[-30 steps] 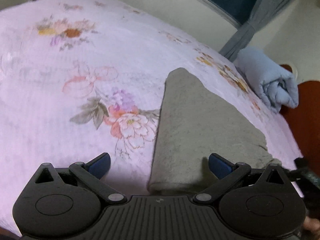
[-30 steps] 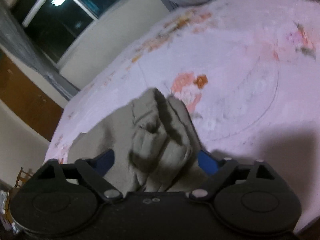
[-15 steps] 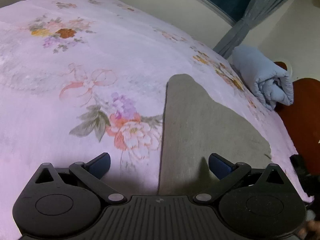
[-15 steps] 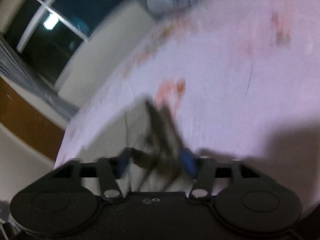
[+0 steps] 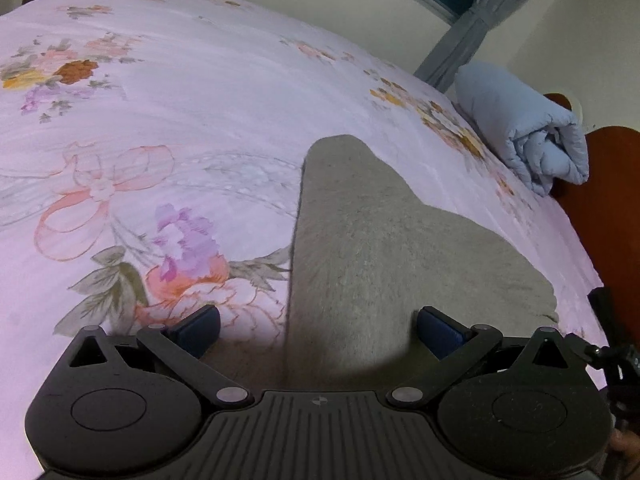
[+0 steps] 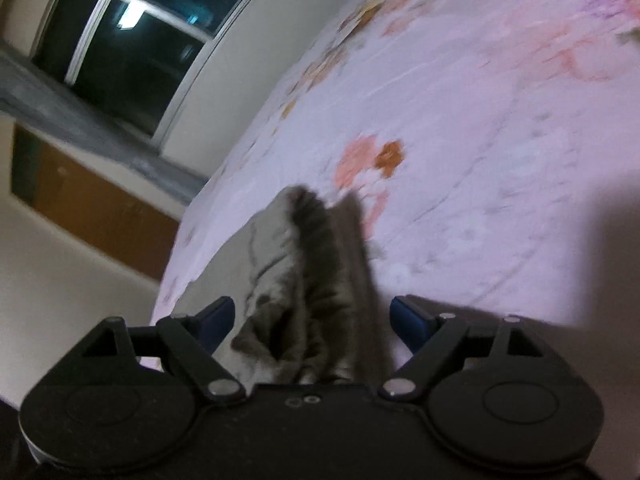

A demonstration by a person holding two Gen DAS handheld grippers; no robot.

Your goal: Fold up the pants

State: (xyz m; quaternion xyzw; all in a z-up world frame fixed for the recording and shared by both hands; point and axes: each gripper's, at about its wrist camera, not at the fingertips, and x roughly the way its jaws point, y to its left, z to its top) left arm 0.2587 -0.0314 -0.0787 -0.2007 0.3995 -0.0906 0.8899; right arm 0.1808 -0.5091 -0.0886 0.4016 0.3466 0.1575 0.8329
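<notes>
Grey-beige pants lie folded flat on a pink floral bedsheet. My left gripper is open, its blue pads apart over the near edge of the pants, holding nothing. In the right wrist view, a bunched part of the pants rises between the blue pads of my right gripper, which stands open around the fabric. The view is motion-blurred.
A rolled light-blue quilt lies at the bed's far right corner by a red-brown headboard. A window and grey curtain stand behind the bed. The bed's right edge is close to the pants.
The right gripper shut on the bunched pants half a second ago and now stands open again, with the view tilted. The left gripper moved slightly closer over the pants' edge.
</notes>
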